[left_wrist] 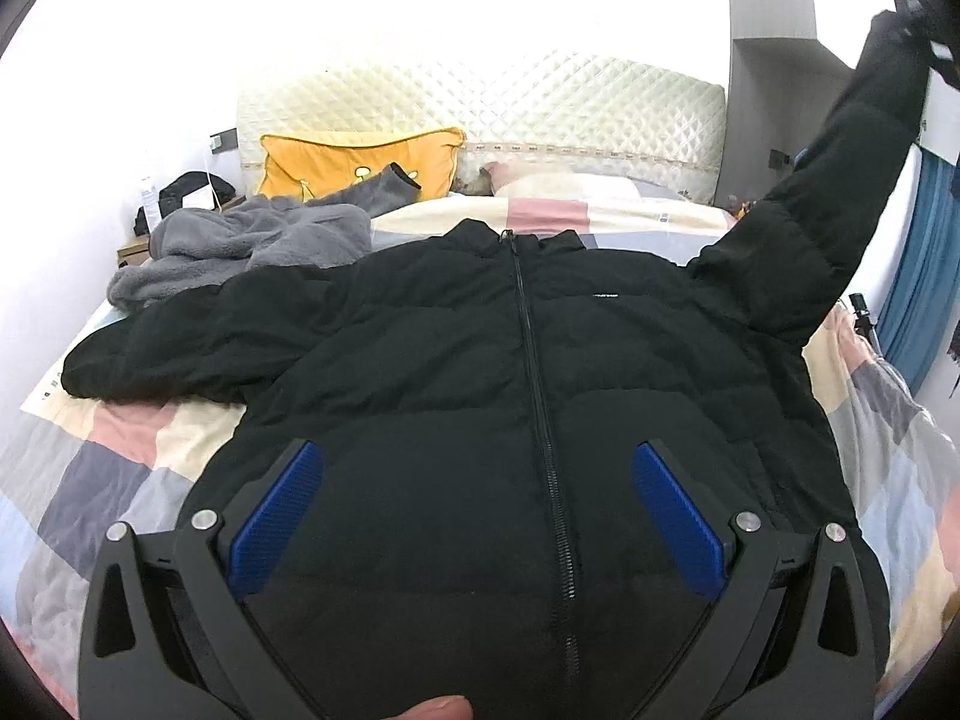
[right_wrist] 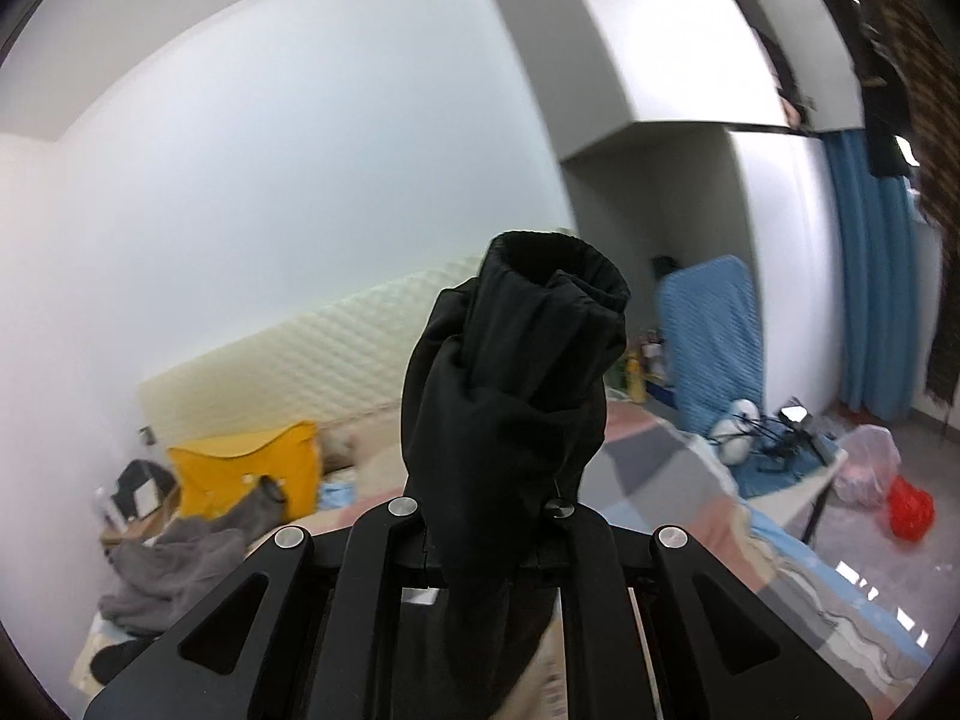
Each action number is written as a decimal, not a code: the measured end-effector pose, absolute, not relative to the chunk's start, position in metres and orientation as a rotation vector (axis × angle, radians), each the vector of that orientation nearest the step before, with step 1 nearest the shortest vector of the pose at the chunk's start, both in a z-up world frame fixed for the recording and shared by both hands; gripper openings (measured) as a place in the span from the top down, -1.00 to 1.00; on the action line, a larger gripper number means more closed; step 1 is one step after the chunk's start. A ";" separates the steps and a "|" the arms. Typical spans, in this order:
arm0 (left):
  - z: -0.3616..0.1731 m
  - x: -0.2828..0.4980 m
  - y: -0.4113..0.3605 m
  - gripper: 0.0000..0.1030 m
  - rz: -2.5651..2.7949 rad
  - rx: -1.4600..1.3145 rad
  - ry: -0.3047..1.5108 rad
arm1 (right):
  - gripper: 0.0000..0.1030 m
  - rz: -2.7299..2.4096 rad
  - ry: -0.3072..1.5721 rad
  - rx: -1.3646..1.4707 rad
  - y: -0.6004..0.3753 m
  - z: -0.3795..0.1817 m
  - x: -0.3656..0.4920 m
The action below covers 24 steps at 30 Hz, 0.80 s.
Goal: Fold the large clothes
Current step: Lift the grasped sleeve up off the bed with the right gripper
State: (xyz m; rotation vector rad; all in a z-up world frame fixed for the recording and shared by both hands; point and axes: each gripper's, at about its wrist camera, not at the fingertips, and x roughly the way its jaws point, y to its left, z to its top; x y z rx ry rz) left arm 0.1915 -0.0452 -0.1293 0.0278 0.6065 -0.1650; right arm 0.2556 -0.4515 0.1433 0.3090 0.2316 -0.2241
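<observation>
A bed (left_wrist: 150, 450) with a patchwork quilt is filling a bedroom, with a quilted headboard (left_wrist: 540, 102), a yellow pillow (left_wrist: 336, 165) and a grey fleece garment (left_wrist: 252, 243) lying near its head. The black puffer jacket (left_wrist: 456, 360) is lying face up across the quilt, zipped, its one sleeve resting flat. The left claw (left_wrist: 474, 468) is hovering over the jacket's hem with its blue pads (left_wrist: 276, 516) spread wide, gripping nothing. The right claw (right_wrist: 489, 516) is holding the other sleeve's cuff (right_wrist: 540, 324) raised above the bed, apparently clamped on it, though fabric is hiding the tips. The puffy, slick fabric is likely to slip from that pinch, and with the body unpinned, swinging the sleeve inward could drag the whole jacket askew.
</observation>
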 end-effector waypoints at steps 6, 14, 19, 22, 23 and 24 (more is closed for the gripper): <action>-0.120 0.192 -0.025 -1.00 -0.161 0.025 0.602 | 0.78 -0.160 0.256 0.217 -0.386 0.148 0.274; -0.116 0.192 -0.004 -1.00 -0.122 0.030 0.594 | 0.72 -0.017 0.324 0.045 -0.281 0.124 0.310; -0.113 0.196 0.014 -1.00 -0.117 0.000 0.583 | 0.67 0.102 0.377 0.019 -0.220 0.098 0.329; -0.111 0.197 0.024 -1.00 -0.106 -0.018 0.569 | 0.65 0.168 0.406 0.013 -0.185 0.082 0.340; -0.112 0.199 0.028 -1.00 -0.101 -0.024 0.569 | 0.62 0.193 0.418 0.010 -0.176 0.075 0.345; -0.112 0.201 0.031 -1.00 -0.096 -0.031 0.572 | 0.62 0.209 0.426 0.007 -0.168 0.070 0.348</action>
